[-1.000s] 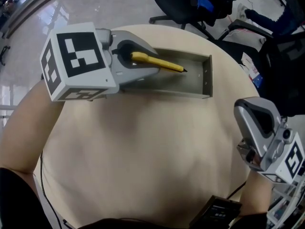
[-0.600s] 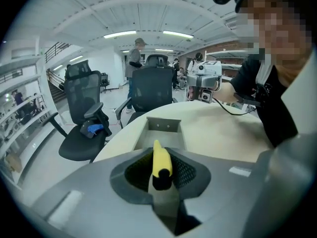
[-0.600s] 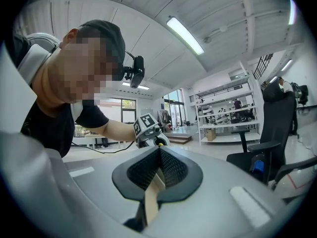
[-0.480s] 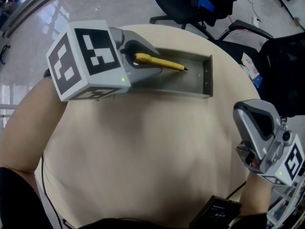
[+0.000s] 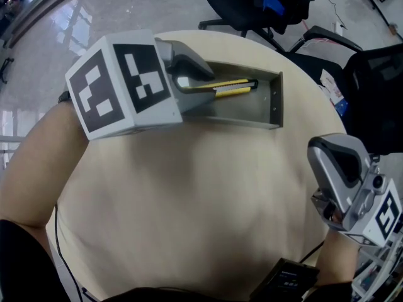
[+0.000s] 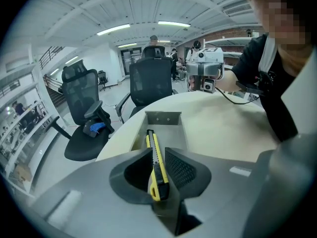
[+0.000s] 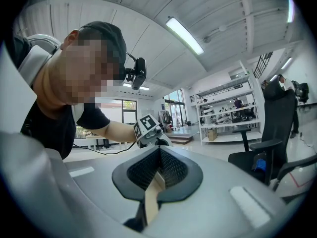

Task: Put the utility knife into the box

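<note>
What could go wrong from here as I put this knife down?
The left gripper clamps the utility knife only by its rear end, so the long front may drop and clatter into the box on release. The right gripper is shut on nothing, off by the table edge, so nothing steadies the narrow box; a nudge might slide it.

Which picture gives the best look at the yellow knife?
The left gripper view: it looks straight down the utility knife, clamped in the left hand-held gripper and pointing into the box. The head view shows only its front half; the right gripper view shows none.
</note>
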A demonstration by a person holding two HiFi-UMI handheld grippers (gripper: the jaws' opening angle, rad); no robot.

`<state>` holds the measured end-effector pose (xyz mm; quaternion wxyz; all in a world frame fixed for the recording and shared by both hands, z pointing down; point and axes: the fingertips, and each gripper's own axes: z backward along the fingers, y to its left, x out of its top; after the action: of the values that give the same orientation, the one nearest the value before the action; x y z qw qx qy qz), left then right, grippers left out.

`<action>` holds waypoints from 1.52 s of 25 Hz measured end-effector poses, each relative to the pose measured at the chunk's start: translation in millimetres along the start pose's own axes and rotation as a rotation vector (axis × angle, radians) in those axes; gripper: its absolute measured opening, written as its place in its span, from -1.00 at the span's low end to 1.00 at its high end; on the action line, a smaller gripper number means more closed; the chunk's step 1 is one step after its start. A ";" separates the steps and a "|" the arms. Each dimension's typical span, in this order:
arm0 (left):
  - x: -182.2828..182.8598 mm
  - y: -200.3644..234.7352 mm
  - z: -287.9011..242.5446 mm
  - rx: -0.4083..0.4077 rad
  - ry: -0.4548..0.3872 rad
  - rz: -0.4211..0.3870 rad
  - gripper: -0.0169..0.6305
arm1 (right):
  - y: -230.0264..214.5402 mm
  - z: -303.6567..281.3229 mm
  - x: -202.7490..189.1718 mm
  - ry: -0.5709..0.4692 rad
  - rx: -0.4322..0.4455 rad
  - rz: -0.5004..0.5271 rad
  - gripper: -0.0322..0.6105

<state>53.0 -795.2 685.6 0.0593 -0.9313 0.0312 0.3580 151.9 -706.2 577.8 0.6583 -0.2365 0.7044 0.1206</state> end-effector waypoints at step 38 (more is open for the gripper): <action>40.8 -195.7 355.9 0.352 -0.827 0.594 -0.95 | 109.7 74.3 131.3 0.028 -0.180 -0.075 -0.86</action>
<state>-133.0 -554.7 413.3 0.1182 -0.6398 0.3268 0.6855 159.8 -599.1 425.2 0.6287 -0.3225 0.6904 0.1553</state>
